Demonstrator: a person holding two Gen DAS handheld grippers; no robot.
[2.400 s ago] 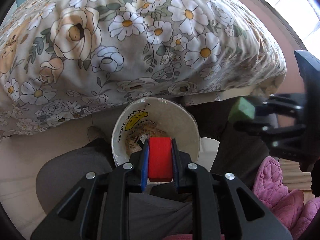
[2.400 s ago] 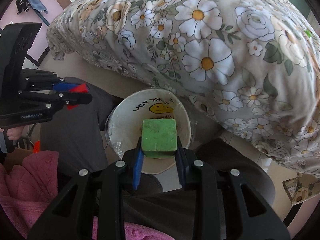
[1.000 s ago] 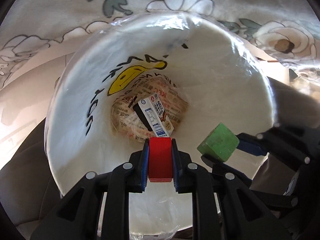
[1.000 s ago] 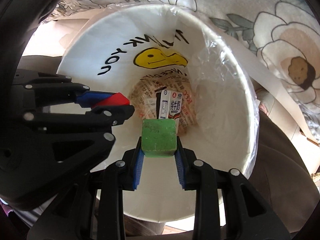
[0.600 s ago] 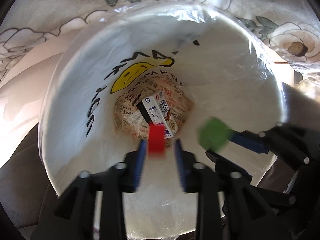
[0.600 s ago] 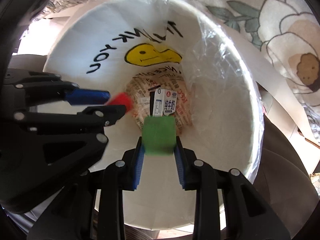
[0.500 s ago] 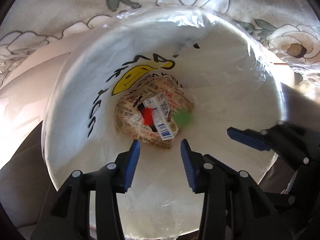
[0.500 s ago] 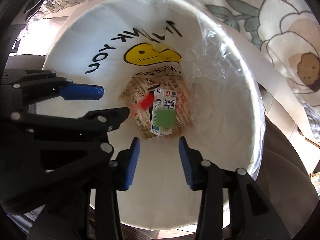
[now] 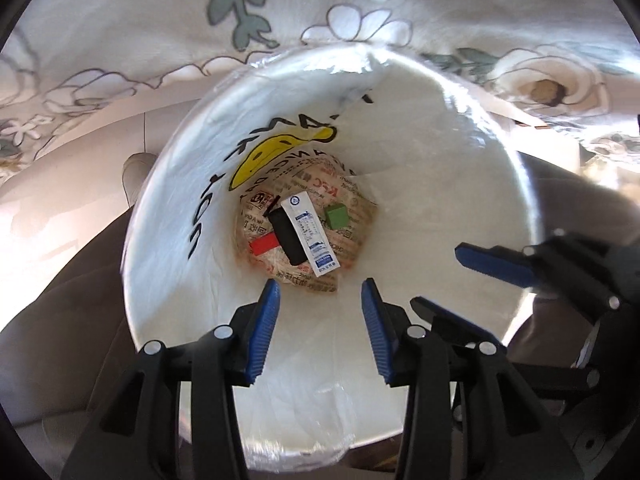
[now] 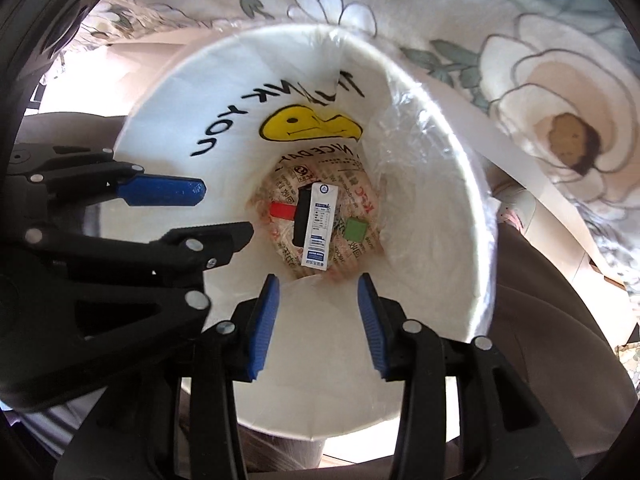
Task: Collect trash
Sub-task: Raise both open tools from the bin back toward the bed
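A white bin point(image 9: 168, 216) point(image 10: 436, 128) lined with a plastic bag that bears a yellow smiley fills both views from above. At its bottom lie a red block point(image 9: 263, 245) point(image 10: 282, 209), a green block point(image 9: 337, 216) point(image 10: 356, 230) and a small milk carton point(image 9: 308, 237) point(image 10: 318, 226) on printed wrapper paper. My left gripper point(image 9: 320, 300) point(image 10: 208, 210) hangs open over the bin's mouth with nothing between its blue pads. My right gripper point(image 10: 318, 294) point(image 9: 436, 276) is open beside it, also empty.
A flower-patterned bedcover point(image 9: 320, 4) point(image 10: 540, 80) hangs just behind the bin. A person's grey trouser legs point(image 9: 72, 320) point(image 10: 552, 320) flank the bin on both sides. Pale floor point(image 9: 44, 216) shows at the left.
Both grippers opened over the bin. The red block and the green block fell from the pads to the bottom of the bin. Both grippers have since risen a little.
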